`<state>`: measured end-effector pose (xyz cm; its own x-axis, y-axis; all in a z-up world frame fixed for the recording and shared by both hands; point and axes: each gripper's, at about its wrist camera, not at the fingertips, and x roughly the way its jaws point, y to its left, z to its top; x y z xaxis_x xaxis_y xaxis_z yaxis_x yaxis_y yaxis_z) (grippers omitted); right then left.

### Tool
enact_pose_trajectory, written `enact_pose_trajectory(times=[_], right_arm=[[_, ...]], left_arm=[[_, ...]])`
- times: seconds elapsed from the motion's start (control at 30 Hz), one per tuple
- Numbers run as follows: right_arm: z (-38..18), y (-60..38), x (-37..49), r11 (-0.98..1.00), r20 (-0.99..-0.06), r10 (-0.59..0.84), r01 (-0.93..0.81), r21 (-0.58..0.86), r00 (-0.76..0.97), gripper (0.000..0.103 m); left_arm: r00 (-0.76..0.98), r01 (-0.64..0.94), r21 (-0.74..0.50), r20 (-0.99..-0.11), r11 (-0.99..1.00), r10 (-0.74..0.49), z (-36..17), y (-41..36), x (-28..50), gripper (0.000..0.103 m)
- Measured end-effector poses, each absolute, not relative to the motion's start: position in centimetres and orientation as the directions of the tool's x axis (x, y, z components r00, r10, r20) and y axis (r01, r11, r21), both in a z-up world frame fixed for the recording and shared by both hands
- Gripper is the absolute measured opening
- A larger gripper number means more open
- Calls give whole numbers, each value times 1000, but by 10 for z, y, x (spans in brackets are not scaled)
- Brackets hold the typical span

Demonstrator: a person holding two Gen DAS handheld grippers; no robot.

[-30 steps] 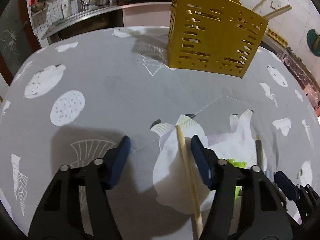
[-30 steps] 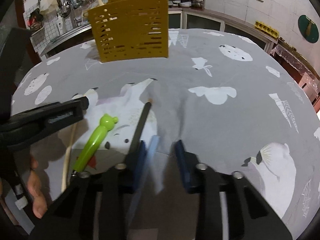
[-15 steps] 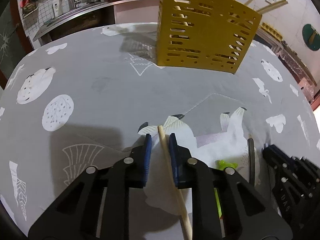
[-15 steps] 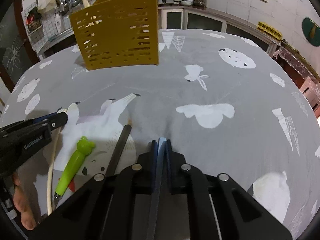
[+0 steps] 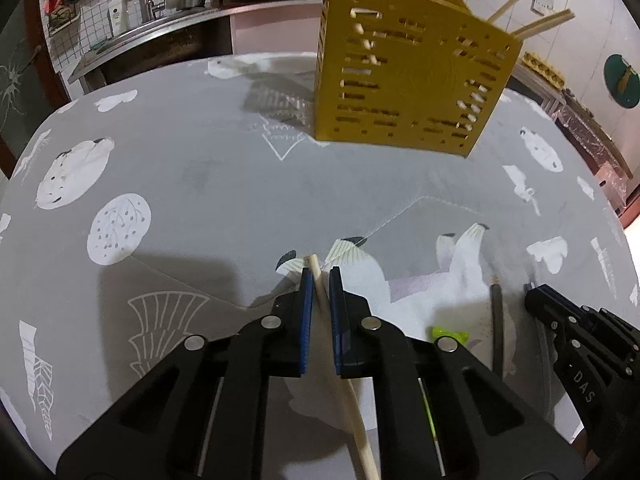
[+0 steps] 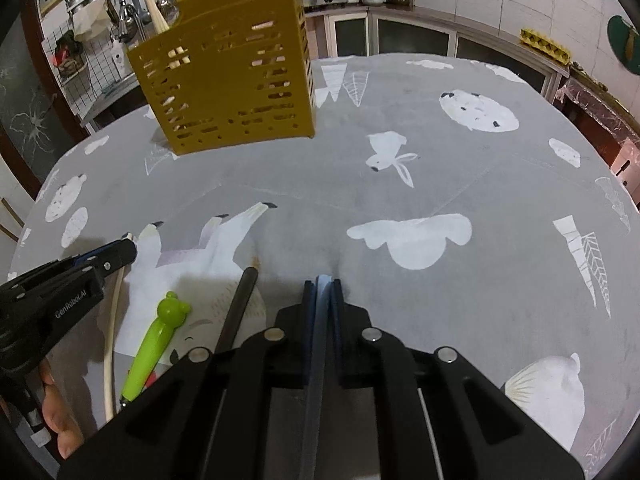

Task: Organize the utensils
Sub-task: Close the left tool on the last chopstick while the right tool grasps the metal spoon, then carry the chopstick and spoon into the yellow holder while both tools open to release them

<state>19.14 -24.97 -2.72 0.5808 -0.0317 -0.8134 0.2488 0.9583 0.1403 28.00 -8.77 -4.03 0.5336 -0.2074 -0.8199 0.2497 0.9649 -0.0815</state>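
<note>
1. Both grippers have closed since the earlier frames: left gripper (image 5: 319,276) was wide open with the chopstick (image 5: 352,400) lying loose by its right finger, now the fingers (image 5: 306,300) pinch it. Right gripper (image 6: 323,285) was part open around a pale blue utensil (image 6: 316,356), now clamped on it.
2. Left fingers: nearly closed, chopstick tip pokes out past them at 12 o'clock, shaft runs back toward 5 o'clock under the gripper. Looks like it sits at table (image 5: 200,184) level, lift not begun as far as I can tell.
3. Right fingers: closed flat on the blue utensil, only a thin strip shows between the pads; what kind of utensil, cannot tell.
4. Yellow holder (image 5: 404,76) stands upright at 12 o'clock on the far side of the table, well apart from both grippers. Already holds several sticks: some poke out the top, slanting toward 1 o'clock.
5. Still loose on the table, between the two grippers: green frog-handled utensil (image 6: 154,344) and a dark rod-like utensil (image 6: 238,304), side by side, near but not touching the right gripper.
6. Progress: partly done. Some in holder, two now gripped, two more left on the table.
7. Next, by my guess: lift both, carry to 12 o'clock, drop in holder; then get the green and dark ones.
</note>
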Motion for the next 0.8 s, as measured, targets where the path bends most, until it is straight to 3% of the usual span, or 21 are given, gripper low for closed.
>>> enact_pose_trajectory(times=[0.47,0.8], right_arm=[[20,-253,158,963,-663,-29,199,182,748,8],[53,-249,129,971,-514,-70,176,159,855,8]], left_arm=[[715,317,-73,-637,946,-289,36,-79,229,6],[797,325,-53,-522,944,-303,60,-62,206,4]])
